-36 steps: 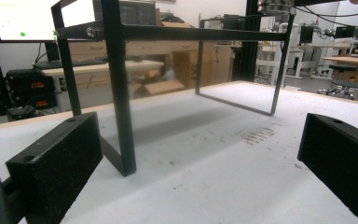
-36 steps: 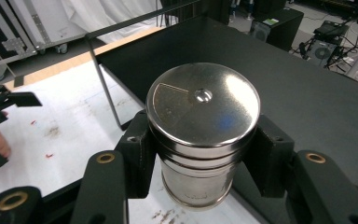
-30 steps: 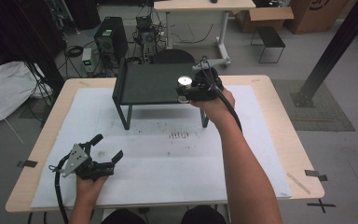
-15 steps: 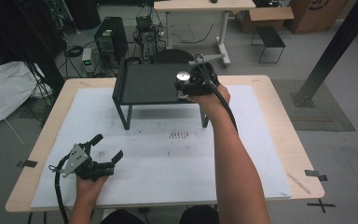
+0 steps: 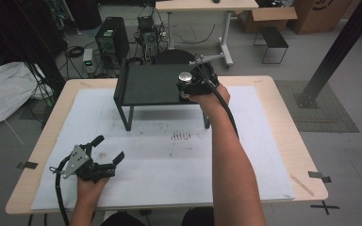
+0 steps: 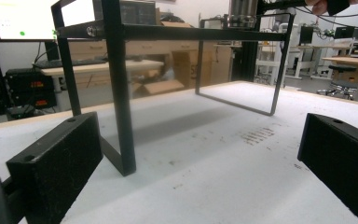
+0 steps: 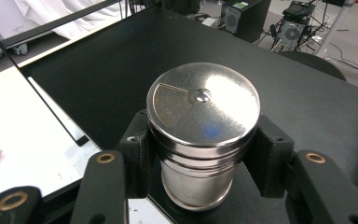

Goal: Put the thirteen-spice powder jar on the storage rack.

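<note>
My right gripper (image 7: 200, 154) is clamped on the steel shaker (image 7: 203, 135), pads on opposite sides just below the lid. The shaker stands upright over the black shelf (image 5: 151, 84), near its edge at 3 o'clock. I judge the shaker rigid, moderately light and slippery on its polished wall. Grip it at the ridged band under the lid, never on the lid itself; keep it vertical. My left gripper (image 5: 104, 155) rests at 7 o'clock on the white table sheet (image 5: 264, 141), jaws wide apart, holding nothing.
</note>
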